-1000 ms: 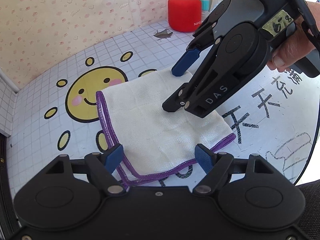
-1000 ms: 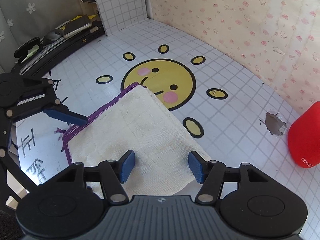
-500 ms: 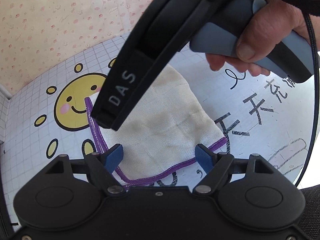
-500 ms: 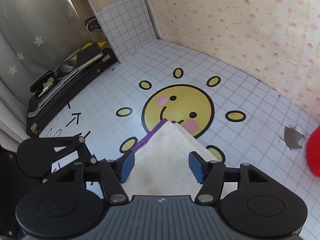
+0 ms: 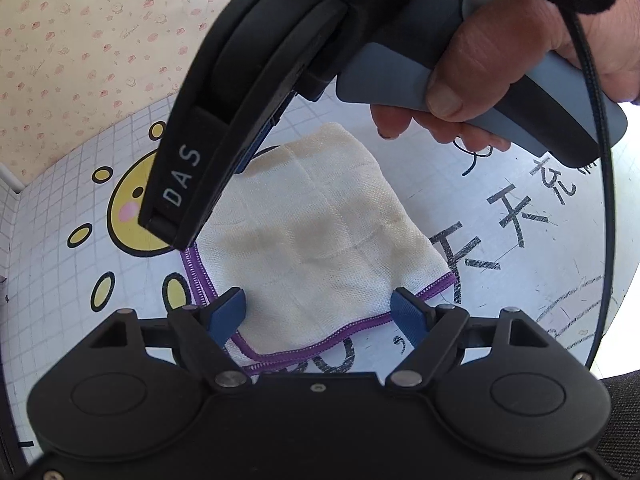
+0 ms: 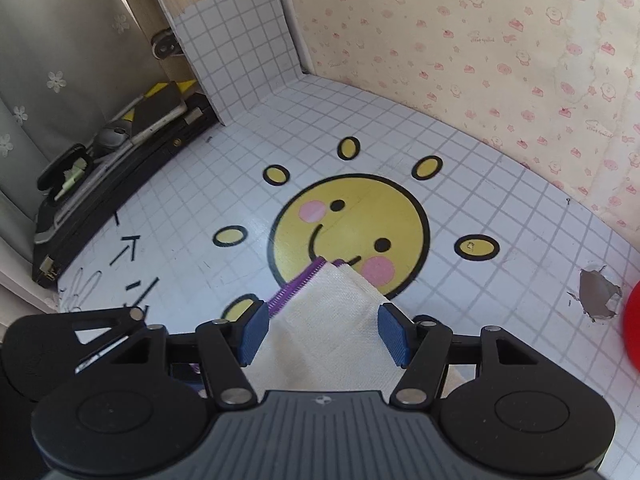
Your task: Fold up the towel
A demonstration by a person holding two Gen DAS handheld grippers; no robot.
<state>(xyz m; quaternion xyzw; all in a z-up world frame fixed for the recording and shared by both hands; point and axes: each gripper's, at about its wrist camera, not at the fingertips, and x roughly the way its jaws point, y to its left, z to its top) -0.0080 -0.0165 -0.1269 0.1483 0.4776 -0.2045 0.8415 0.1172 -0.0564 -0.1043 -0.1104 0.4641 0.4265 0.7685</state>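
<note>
Towel point(image 5: 320, 236) lies folded flat, just ahead of my left gripper point(image 5: 318, 310) and under my right gripper point(image 6: 320, 332). Both stand open, holding nothing. I judge folding nearly done; next, perhaps one more fold.

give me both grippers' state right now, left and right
left gripper: open, holding nothing, above the folded cream towel with purple trim.
right gripper: open, empty, over the towel's far corner.

A home corner: sun-face desk point(image 6: 460, 152), pink patterned wallpaper point(image 6: 500, 40), floral curtain point(image 6: 52, 60), clutter on a side shelf point(image 6: 120, 148).
</note>
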